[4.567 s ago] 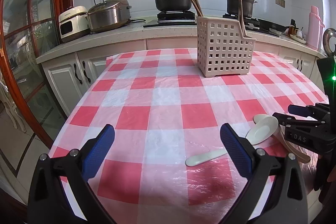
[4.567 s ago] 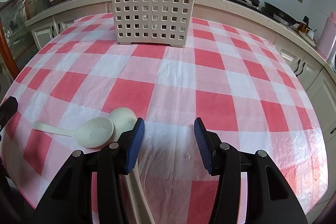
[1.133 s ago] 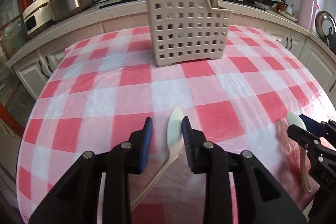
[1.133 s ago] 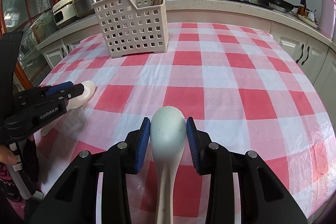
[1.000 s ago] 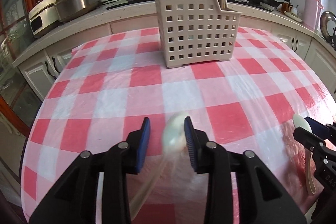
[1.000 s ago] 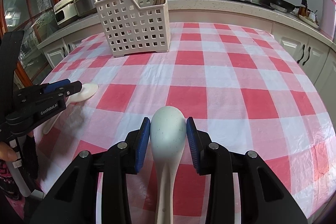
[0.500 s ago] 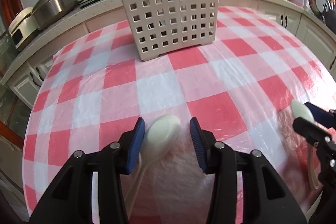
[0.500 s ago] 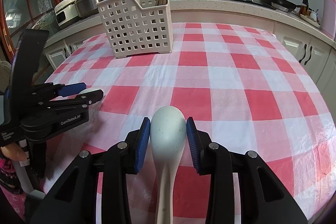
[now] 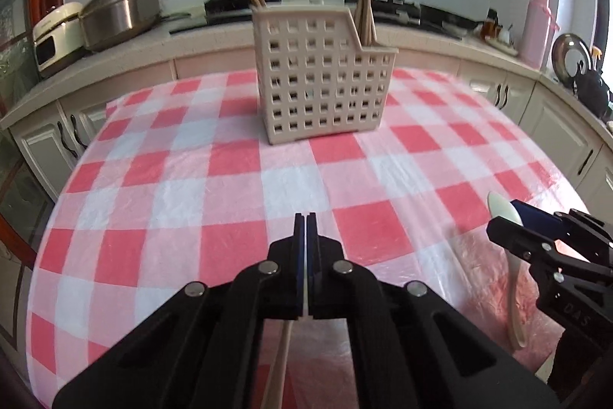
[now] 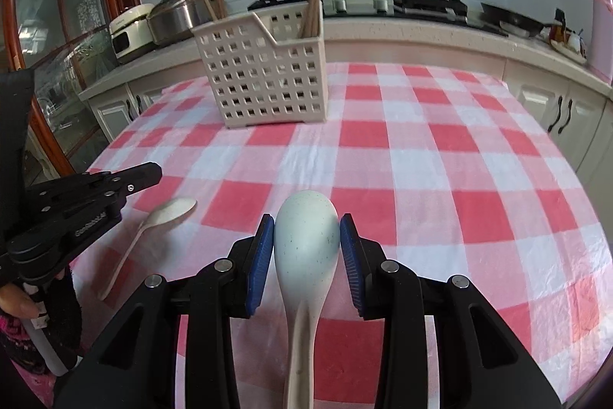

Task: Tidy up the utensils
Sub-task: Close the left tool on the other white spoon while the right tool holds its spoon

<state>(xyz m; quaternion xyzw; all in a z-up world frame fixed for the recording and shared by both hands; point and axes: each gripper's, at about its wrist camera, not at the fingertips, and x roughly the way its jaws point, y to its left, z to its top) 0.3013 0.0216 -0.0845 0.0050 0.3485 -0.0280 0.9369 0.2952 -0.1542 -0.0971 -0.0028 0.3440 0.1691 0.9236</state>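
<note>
Left wrist view: the left tongs (image 9: 305, 217) have just been closing and now sit pressed together, apparently on nothing. The small spoon (image 9: 281, 363) shows only its handle, low under them, running back along their line on the surface (image 9: 230, 179). The basket (image 9: 322, 75) stands well ahead.

Right wrist view: the right tongs (image 10: 307, 221) are clamped on the big spoon (image 10: 306, 240), bowl forward. The small spoon lies flat just beside the left tongs, so they're the nearer pair.

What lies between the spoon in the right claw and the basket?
Nothing. In the right wrist view only bare checked tablecloth runs from that spoon to the basket; the other spoon lies off to the left.
</note>
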